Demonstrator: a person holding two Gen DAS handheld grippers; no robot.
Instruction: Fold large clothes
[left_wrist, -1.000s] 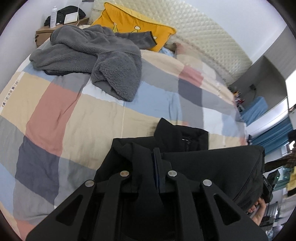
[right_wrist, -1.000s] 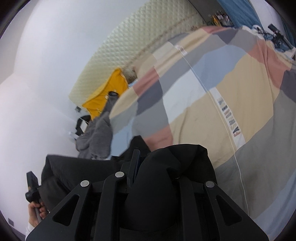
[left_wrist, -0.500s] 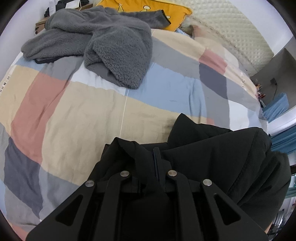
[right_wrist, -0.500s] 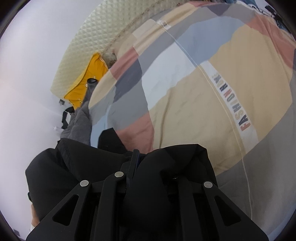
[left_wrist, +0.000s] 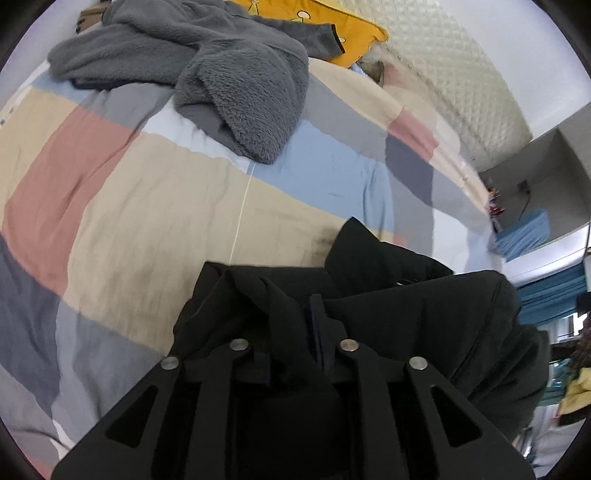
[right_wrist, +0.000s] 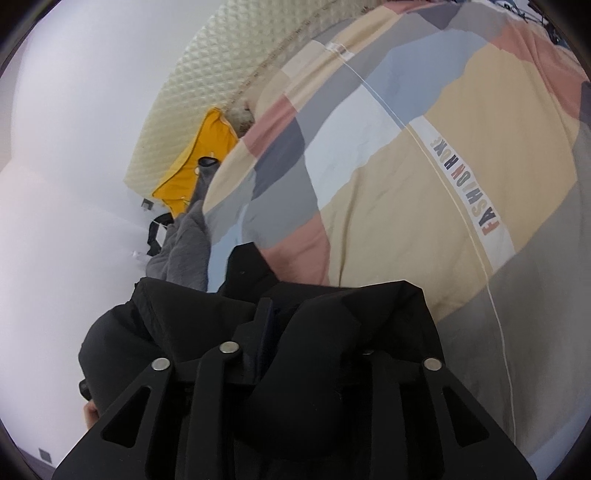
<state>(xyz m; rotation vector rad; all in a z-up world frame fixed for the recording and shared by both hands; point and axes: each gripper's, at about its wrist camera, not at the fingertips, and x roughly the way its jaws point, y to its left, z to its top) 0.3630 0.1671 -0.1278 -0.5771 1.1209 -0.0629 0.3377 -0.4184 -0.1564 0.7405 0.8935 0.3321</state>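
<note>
- Left hand-held gripper (left_wrist: 295, 321): fingers drawn close together, a bunched fold of black fabric pinched between them; linkage arms with four silver rivets seen in the lower part of the left wrist view.
- Right hand-held gripper (right_wrist: 295, 325): fingers likewise closed on a gathered lump of the same black fabric, which bulges over the right finger and hides its tip.
- Black garment (left_wrist: 424, 317): large, dark, with a smooth woven surface; held at two points, one by each hand-held gripper, and stretched between them. A collar-like flap stands up beyond the left grip. Whether its lower part rests on the bed cannot be told.
- Bed cover (left_wrist: 155, 206): patchwork of beige, pink, pale blue, grey and white blocks; spread beneath and beyond the garment. A white strip printed with coloured letters is seen in the right wrist view.
- Grey fleece garment (left_wrist: 221, 66): crumpled heap lying on the far part of the bed, well apart from the black garment.
- Yellow cushion (left_wrist: 321, 18): at the head of the bed, partly covered by the fleece.
- Quilted headboard (left_wrist: 454, 62): cream, diamond-stitched, behind the cushion.
- Blue curtain (left_wrist: 550, 295): at the right edge of the left wrist view.
</note>
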